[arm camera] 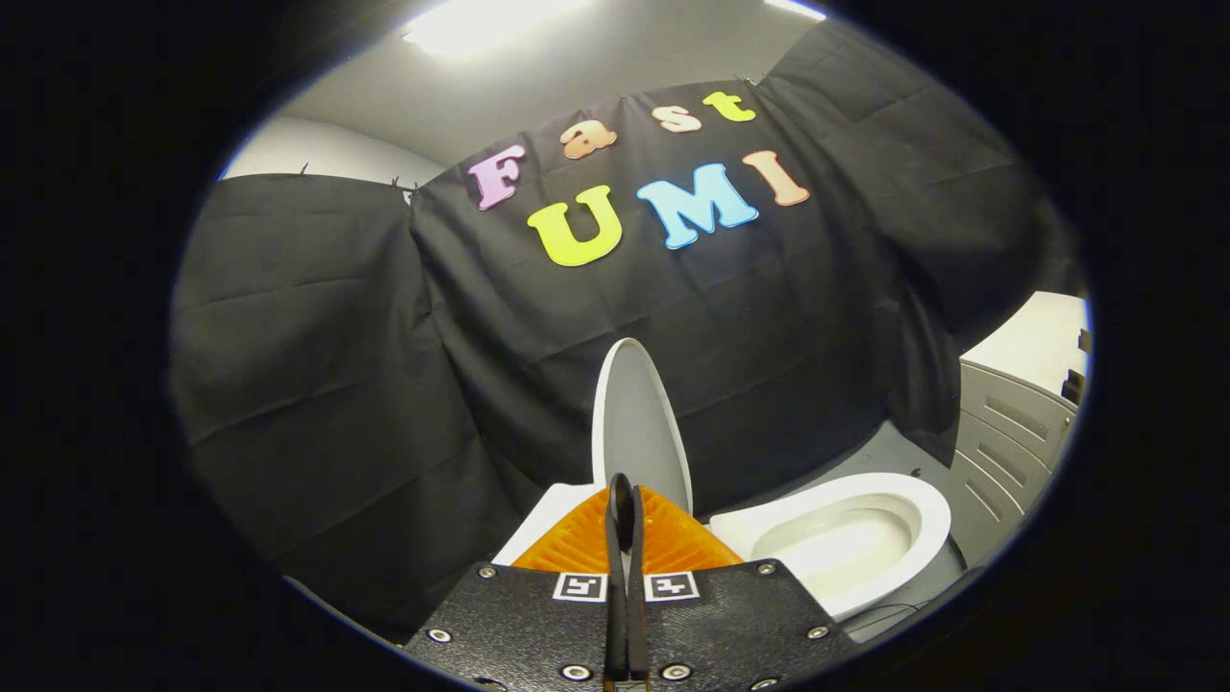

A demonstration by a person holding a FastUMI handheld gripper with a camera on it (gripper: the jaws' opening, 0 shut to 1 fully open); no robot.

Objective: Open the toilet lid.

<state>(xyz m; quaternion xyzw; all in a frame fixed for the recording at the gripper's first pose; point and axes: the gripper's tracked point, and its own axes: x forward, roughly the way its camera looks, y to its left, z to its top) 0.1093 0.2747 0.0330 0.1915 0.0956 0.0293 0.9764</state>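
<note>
The gripper [625,500] sits nearest the camera. Its two fingers [615,577] lie pressed together along their full length, with no gap visible between them and nothing held. Each finger mount carries a small square marker [579,586] on its upper face.

Just ahead of the fingertips stands the toilet lid [639,423]. The lid is raised to a near-upright position, its inner face turned toward the bowl side, and its top edge is seen against the booth wall. The fingertips overlap the lower part of the lid in this view; whether they touch it cannot be determined.

Below the lid, beside the fingers, a white flat part of the toilet body [548,524] is visible. Past the fingers on the other side, the seat ring [922,505] lies down on the toilet bowl [846,548], whose opening is exposed.

Beyond the bowl, a grey-white cabinet [1014,423] with drawer fronts stands on the grey floor [894,457].

Farthest back, the black cloth wall [384,384] hangs behind the toilet. Above it, a ceiling light [480,24] is lit.
</note>
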